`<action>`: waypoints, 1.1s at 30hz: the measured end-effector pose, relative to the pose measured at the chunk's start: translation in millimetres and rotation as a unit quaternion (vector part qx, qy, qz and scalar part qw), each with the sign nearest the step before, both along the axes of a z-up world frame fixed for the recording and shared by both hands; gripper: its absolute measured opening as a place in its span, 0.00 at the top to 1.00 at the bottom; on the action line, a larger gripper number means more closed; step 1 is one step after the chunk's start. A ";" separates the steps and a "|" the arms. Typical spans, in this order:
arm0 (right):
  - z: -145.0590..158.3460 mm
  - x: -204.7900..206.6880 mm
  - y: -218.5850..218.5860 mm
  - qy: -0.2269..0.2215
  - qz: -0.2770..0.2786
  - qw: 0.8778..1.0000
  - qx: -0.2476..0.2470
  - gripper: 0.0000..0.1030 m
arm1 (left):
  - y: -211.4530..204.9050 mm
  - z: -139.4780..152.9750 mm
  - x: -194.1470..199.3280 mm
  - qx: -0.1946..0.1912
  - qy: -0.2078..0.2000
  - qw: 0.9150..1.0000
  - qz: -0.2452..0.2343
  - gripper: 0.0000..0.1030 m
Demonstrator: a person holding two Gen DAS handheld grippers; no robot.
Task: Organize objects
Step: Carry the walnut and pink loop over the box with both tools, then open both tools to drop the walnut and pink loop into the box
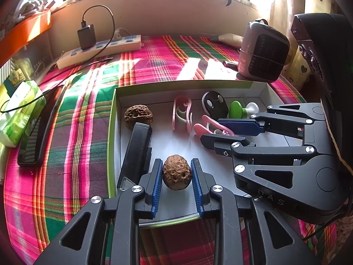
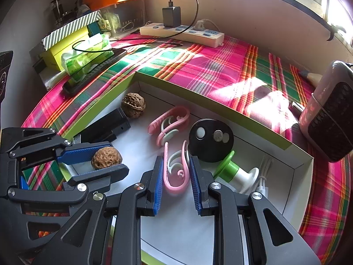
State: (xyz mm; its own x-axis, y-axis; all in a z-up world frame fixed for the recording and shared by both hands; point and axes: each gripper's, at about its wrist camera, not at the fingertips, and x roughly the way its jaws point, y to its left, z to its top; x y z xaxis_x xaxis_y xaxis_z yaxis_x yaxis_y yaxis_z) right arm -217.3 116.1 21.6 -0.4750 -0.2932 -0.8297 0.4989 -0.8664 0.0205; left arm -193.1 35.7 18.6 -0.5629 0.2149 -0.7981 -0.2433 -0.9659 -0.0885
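Observation:
A shallow white box with green walls [image 1: 112, 119] [image 2: 220, 108] lies on the plaid cloth. My left gripper [image 1: 177, 176] is shut on a brown walnut [image 1: 176, 172] [image 2: 106, 157] just above the box floor. My right gripper [image 2: 176, 176] [image 1: 211, 130] is shut on a pink clip [image 2: 175, 172] [image 1: 209, 128] in the box. A second walnut [image 1: 138, 116] [image 2: 133, 105], a second pink clip [image 1: 182, 114] [image 2: 169, 123], a black case [image 1: 136, 154] [image 2: 106, 125], a black disc [image 1: 215, 105] [image 2: 210, 140] and a green-and-white spool [image 1: 241, 109] [image 2: 233, 172] lie in the box.
A phone [image 1: 37, 130] [image 2: 92, 75] and a green tissue pack [image 1: 17, 110] [image 2: 88, 55] lie left of the box. A power strip [image 1: 99, 50] [image 2: 183, 33] sits at the back. A pink heater [image 1: 262, 50] [image 2: 331, 112] stands right. A white cable [image 2: 262, 176] lies in the box corner.

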 end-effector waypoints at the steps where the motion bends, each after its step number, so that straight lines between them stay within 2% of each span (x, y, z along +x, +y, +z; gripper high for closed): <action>1: 0.0 -0.1 0.5 0.000 0.000 1.000 -0.002 0.76 | -0.2 -0.1 -0.1 -0.002 0.001 1.000 -0.001 0.77; 24: 0.8 7.8 3.3 -0.004 -0.001 1.000 -0.016 0.76 | -2.4 1.5 6.3 0.005 0.002 1.000 0.009 0.76; 28: 2.4 8.6 6.4 -0.004 -0.007 1.000 -0.021 0.68 | -3.2 4.3 10.3 0.005 0.004 1.000 0.008 0.73; 33: 5.3 13.8 7.0 -0.001 -0.006 1.000 -0.022 0.68 | -4.2 6.2 15.0 0.006 0.006 1.000 0.010 0.72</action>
